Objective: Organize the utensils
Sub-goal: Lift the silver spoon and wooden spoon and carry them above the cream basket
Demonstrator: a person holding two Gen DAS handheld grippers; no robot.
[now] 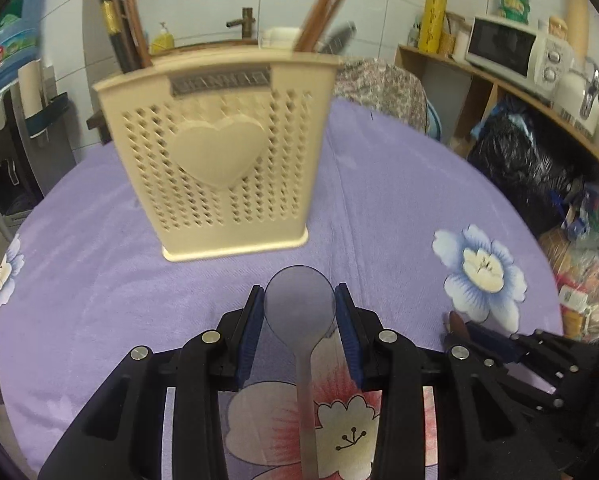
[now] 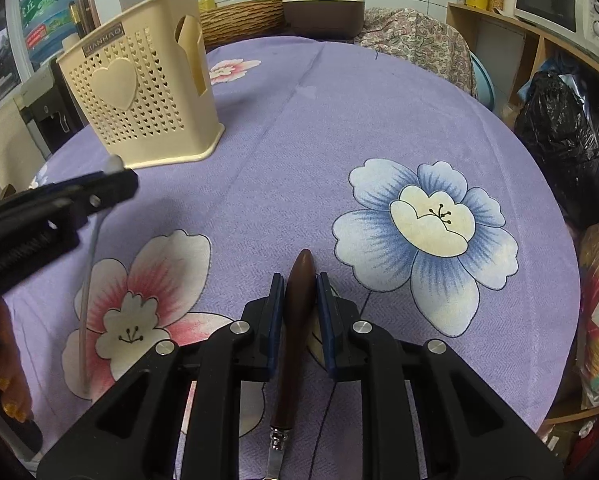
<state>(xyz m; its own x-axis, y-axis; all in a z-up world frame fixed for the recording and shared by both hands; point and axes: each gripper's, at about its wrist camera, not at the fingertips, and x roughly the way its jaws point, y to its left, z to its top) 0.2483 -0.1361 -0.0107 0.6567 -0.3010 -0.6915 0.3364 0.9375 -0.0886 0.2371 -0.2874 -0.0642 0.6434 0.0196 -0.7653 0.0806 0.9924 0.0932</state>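
1. My left view is smeared: the cream holder [image 1: 215,152] and its label are motion-blurred.
2. My right view is sharp, the weave of the purple tablecloth [image 2: 339,120] crisp.
3. Light is soft, even indoor light; the white wall tiles [image 1: 219,8] are bright.
4. Faint shadows sit under my tools.
5. Both views bend strongly at the edges, with dark corners.

A brown wooden handle [image 2: 300,292] is clamped between the blue pads of the right gripper [image 2: 299,280], above the purple flowered tablecloth [image 2: 339,120]. At left, a translucent spoon [image 2: 89,264] is held by the left gripper [image 2: 113,182], near the beige perforated holder [image 2: 139,92].
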